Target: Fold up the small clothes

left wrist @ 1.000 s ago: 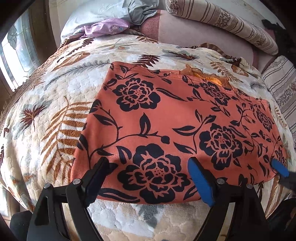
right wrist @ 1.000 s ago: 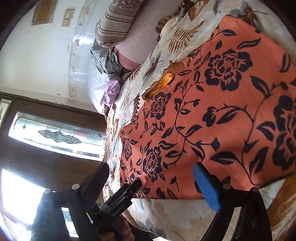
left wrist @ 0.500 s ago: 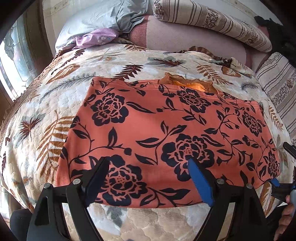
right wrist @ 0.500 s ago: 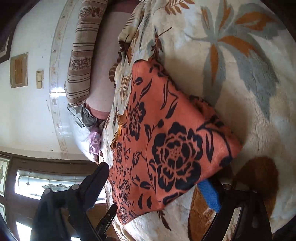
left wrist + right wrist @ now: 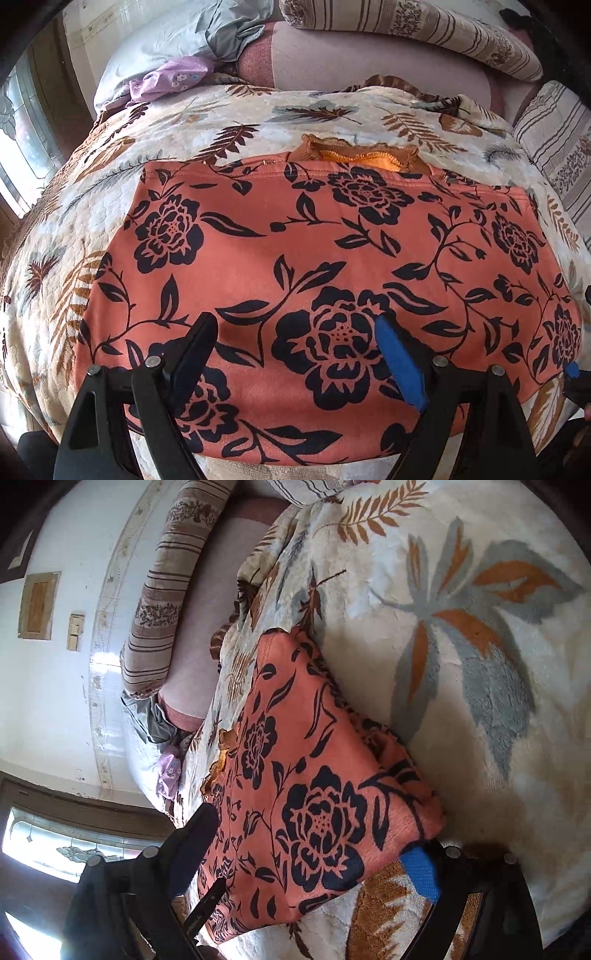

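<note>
Orange floral garment flat on leaf-print blanket, both claws wide apart w/ nothing gripped

Leaf-print blanket (image 5: pixel 236 122) covers the bed, biggest thing in view; striped pillows (image 5: pixel 413 33) lie beyond garment's far edge, w/ a grey cloth (image 5: pixel 229 33) & small purple cloth (image 5: pixel 170 79) off its far-left corner. Orange floral garment (image 5: pixel 314 266) is spread flat mid-blanket, ruffled orange trim at its far edge. Left gripper (image 5: pixel 299 350) hangs over garment's near edge, jaws spread, empty. Right gripper (image 5: pixel 314 853) sits at garment's right-hand corner, jaws apart astride that corner, blue pad (image 5: pixel 421 871) just beside the cloth; contact unclear
</note>
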`<state>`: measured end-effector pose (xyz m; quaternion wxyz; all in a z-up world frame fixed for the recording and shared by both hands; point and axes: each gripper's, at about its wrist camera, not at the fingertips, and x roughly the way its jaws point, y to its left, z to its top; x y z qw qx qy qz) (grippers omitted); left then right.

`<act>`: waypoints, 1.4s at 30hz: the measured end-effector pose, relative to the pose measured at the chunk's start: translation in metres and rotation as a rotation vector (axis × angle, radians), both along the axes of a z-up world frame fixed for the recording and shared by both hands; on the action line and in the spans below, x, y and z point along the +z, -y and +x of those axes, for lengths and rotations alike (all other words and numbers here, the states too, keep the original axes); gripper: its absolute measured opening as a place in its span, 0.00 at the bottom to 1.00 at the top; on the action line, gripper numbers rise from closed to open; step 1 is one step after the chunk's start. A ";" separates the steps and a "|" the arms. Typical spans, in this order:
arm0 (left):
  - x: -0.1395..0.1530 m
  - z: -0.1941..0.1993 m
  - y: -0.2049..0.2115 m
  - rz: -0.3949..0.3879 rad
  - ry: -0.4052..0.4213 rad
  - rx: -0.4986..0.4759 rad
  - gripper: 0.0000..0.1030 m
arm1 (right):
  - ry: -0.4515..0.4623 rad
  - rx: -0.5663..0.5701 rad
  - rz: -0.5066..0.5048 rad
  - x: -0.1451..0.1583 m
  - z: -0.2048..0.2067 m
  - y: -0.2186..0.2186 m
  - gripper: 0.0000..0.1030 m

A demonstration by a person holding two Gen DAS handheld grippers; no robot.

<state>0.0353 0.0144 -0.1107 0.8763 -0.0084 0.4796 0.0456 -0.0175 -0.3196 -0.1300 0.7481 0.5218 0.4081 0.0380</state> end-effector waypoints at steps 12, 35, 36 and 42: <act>-0.009 0.012 0.004 -0.008 -0.034 -0.005 0.87 | -0.011 0.078 -0.074 0.000 0.022 -0.013 0.93; -0.015 0.010 0.004 0.000 -0.030 -0.032 0.87 | -0.052 0.136 0.016 -0.007 0.037 -0.009 1.00; -0.015 0.010 0.004 -0.001 -0.031 -0.033 0.87 | -0.054 0.133 0.022 -0.008 0.037 -0.008 1.00; -0.015 0.011 0.004 0.003 -0.031 -0.040 0.87 | -0.026 0.121 0.035 -0.010 0.033 -0.005 1.00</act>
